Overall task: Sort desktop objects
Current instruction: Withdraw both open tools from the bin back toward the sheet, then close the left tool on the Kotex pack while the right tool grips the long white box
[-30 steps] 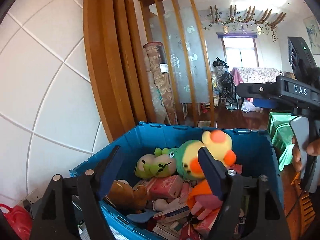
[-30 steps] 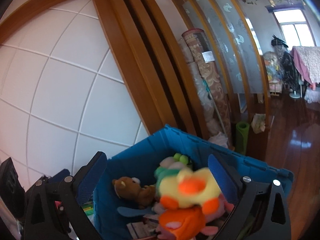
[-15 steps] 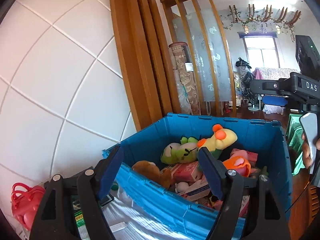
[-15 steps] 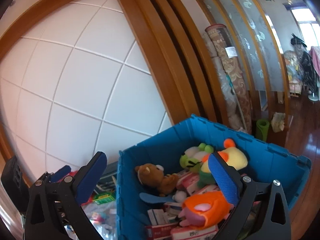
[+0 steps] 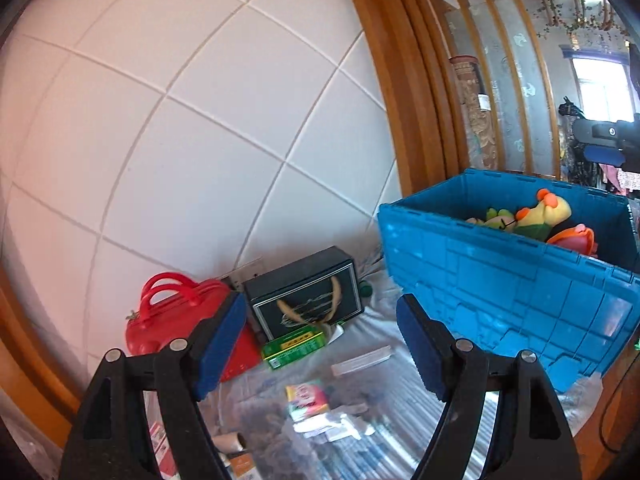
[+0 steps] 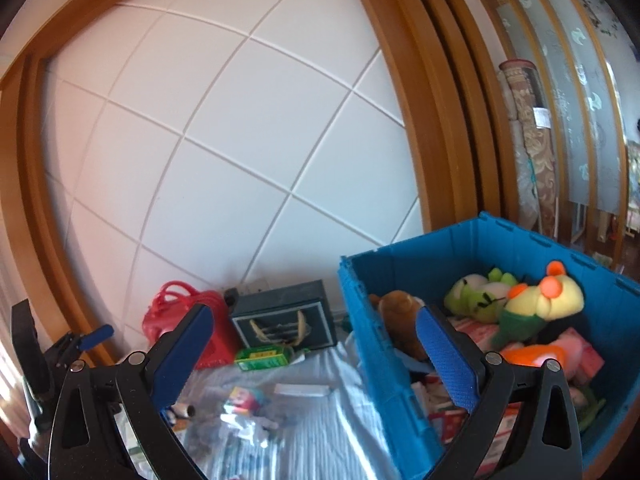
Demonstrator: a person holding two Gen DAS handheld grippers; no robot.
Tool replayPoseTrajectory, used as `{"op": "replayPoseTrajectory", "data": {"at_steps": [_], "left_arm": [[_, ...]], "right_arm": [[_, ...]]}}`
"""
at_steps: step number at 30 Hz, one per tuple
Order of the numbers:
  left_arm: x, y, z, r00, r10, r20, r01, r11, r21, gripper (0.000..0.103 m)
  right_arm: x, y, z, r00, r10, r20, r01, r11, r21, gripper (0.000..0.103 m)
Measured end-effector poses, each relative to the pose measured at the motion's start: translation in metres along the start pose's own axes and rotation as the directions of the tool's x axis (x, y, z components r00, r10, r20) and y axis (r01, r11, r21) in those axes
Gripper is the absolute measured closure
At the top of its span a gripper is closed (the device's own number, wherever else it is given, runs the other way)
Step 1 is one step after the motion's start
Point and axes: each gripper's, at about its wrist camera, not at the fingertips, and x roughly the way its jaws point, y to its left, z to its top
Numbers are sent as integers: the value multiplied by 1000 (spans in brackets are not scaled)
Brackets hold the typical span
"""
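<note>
Bin point(image 6: 384, 364): blue, on the table's right side, holding plush toys point(image 6: 536, 300) and small boxes.
Table items: green box point(image 5: 294, 346), dark gift bag point(image 5: 306, 294), red bag point(image 5: 176, 322) (by the wall).
Left gripper point(image 5: 320, 352): jaws wide apart, empty.
Right gripper point(image 6: 316, 356): jaws wide apart, empty.

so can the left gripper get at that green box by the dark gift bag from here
Probably yes. The left gripper is open and empty, and the green box lies flat on the table in front of the dark gift bag, nothing on top of it. The red bag stands close on one side.
</note>
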Motion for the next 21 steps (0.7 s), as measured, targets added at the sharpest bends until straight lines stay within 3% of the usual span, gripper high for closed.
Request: {"op": "replayPoseTrajectory", "data": {"at_steps": [4,10,15,21], "left_arm": [[-9,40,-30,998,34,-44,-36,999,-28,26],[1,71,-68,992,47,-116,-53,997,-50,26],[31,69,-87,986,49,-159,-56,997,-43,26],[96,54,-111,969,3,-246,-15,999,-45,26]], "right_arm": [[13,36,-23,999,35,-35,-36,999,-8,0],[40,77,-56,995,59,-75,-64,996,-62,0],[73,94,-75,993,68,-92,-82,984,-161,0],[141,84,-105,964,105,-244,-152,971,-184,0]]}}
